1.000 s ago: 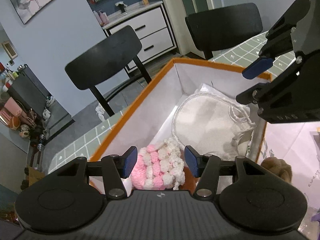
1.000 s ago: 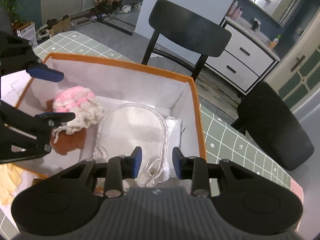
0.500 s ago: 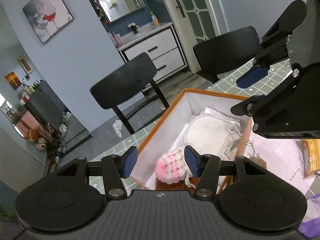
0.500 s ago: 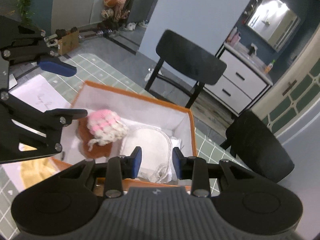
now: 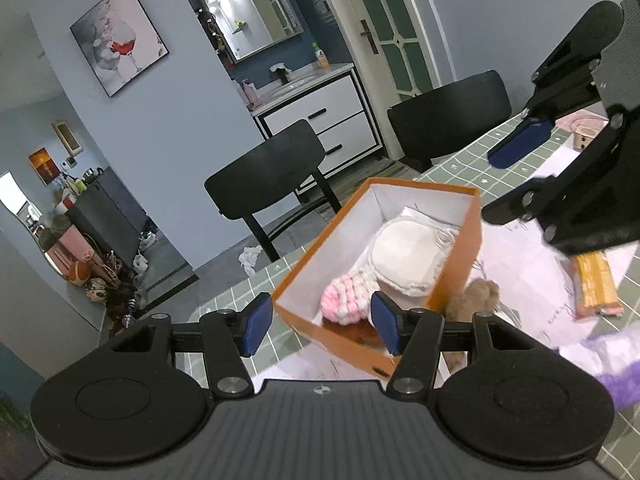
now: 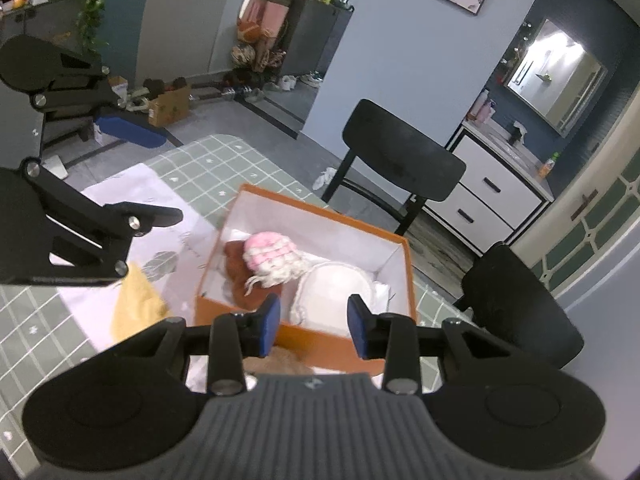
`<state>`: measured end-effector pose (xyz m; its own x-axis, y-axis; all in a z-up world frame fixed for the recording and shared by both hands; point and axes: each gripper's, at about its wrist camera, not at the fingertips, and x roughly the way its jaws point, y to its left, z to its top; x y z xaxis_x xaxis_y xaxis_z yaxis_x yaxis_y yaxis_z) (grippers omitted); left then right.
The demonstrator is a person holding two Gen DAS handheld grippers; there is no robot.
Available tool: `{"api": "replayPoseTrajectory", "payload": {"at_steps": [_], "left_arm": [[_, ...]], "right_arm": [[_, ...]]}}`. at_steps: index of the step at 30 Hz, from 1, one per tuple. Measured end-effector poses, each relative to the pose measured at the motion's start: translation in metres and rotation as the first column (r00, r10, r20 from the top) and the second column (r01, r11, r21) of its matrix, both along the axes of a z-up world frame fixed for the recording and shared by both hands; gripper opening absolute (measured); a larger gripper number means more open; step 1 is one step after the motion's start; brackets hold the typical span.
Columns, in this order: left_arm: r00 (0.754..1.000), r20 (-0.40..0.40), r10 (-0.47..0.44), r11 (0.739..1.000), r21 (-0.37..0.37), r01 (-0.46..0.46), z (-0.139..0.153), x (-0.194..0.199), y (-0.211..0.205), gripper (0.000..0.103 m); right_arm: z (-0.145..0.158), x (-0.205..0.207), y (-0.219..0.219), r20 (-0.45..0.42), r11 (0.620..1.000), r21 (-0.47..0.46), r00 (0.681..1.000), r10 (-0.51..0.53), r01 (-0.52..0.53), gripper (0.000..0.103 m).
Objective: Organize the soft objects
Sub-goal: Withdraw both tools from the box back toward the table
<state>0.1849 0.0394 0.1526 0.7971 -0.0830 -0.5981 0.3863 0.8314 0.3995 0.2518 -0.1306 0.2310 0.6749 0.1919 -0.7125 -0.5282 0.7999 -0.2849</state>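
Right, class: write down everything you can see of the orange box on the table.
The orange box is a rectangular, lidless carton, seemingly cardboard, orange outside and white inside. It sits upright on the green checked tablecloth, partly over a white sheet. Inside lie a pink-and-white knitted piece over a brown soft item, and a round cream pad. A brown plush toy sits against its outer wall. Neither hand-held gripper touches it.
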Motion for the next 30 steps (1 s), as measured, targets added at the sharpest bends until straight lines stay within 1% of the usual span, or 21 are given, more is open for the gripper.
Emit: {"api": "replayPoseTrajectory", "payload": {"at_steps": [4,10,13,17,21,23,26,30], "left_arm": [[1.000,-0.027,0.000,1.000,-0.020,-0.001,-0.021,-0.015,0.012,0.068],[0.995,-0.093,0.019,0.999,-0.045,-0.024,-0.062,-0.027,0.034,0.068],[0.991,-0.130,0.032,0.995,-0.090,-0.044,-0.084,-0.031,0.045,0.068],[0.983,-0.175,0.063,0.984,-0.151,-0.090,-0.114,-0.039,0.060,0.069],[0.975,-0.196,0.105,0.966,-0.211,-0.147,-0.142,-0.046,0.071,0.070],[0.973,-0.195,0.121,0.961,-0.224,-0.164,-0.155,-0.051,0.073,0.074],[0.970,-0.204,0.135,0.950,-0.252,-0.185,-0.172,-0.057,0.075,0.074],[0.965,-0.202,0.167,0.934,-0.281,-0.221,-0.191,-0.061,0.079,0.076]], "right_arm": [[-0.012,-0.024,-0.019,-0.016,0.999,0.041,1.000,0.001,-0.001,0.038],[-0.049,-0.056,-0.046,-0.077,0.997,0.077,0.997,0.000,0.006,0.038],[-0.069,-0.071,-0.060,-0.107,0.995,0.100,0.994,-0.002,0.013,0.038],[-0.092,-0.090,-0.083,-0.133,0.987,0.158,0.991,-0.016,0.037,0.039],[-0.111,-0.102,-0.106,-0.132,0.974,0.210,0.989,-0.061,0.089,0.040],[-0.120,-0.107,-0.121,-0.135,0.961,0.245,0.986,-0.094,0.125,0.041],[-0.133,-0.113,-0.143,-0.139,0.937,0.298,0.979,-0.147,0.183,0.042],[-0.145,-0.115,-0.163,-0.118,0.917,0.315,0.969,-0.218,0.245,0.043]]}}
